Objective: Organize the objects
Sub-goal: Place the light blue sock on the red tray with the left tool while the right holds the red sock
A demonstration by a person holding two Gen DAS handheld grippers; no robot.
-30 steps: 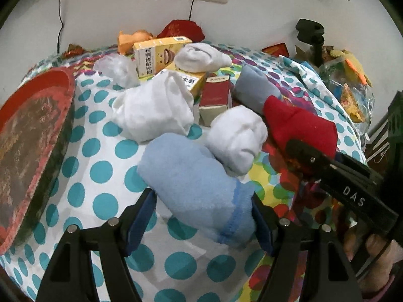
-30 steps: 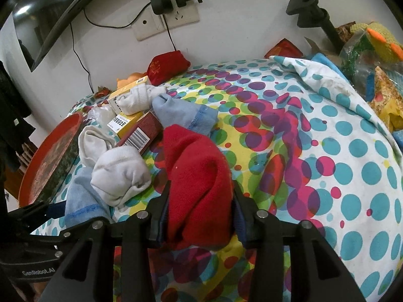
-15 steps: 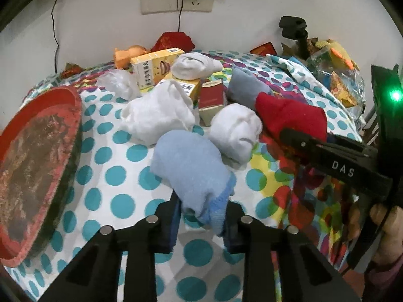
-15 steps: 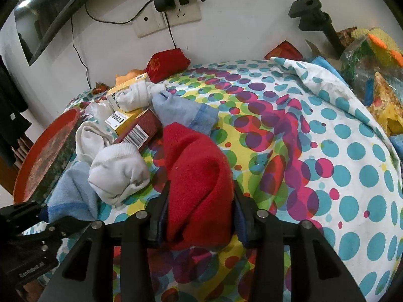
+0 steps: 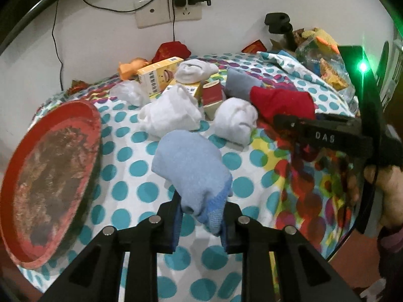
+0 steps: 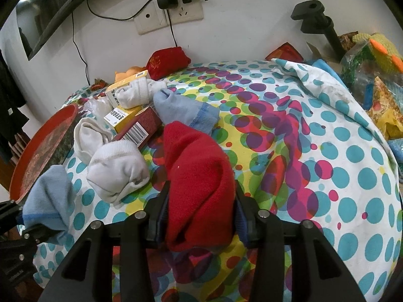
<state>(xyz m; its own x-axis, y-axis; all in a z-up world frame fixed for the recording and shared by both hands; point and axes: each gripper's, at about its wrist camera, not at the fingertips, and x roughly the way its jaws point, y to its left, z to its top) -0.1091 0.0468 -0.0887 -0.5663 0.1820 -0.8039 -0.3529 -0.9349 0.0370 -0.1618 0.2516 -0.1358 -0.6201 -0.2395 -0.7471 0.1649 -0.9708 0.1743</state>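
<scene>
My left gripper (image 5: pixel 201 216) is shut on a light blue rolled sock (image 5: pixel 191 166) and holds it just above the polka-dot cloth; the sock also shows in the right wrist view (image 6: pixel 47 198). My right gripper (image 6: pixel 199 216) is shut on a red rolled sock (image 6: pixel 199 176), which also shows in the left wrist view (image 5: pixel 282 103). A white sock (image 6: pixel 115 171) lies between the two. Another white sock (image 5: pixel 171 110), a grey-blue sock (image 6: pixel 183 110), a dark red box (image 6: pixel 141 128) and yellow boxes (image 5: pixel 158 75) lie in a pile behind.
A round red tray (image 5: pixel 50 166) sits at the left edge of the table. A wall socket with plugs (image 6: pixel 173 7) is on the back wall. A black clamp stand (image 6: pixel 317 22) and bags of toys (image 6: pixel 372 58) stand at the right. A red pouch (image 6: pixel 168 60) lies by the wall.
My left gripper closed on the light blue sock and lifted it back from the pile. My right gripper kept its hold on the red sock and barely moved.
</scene>
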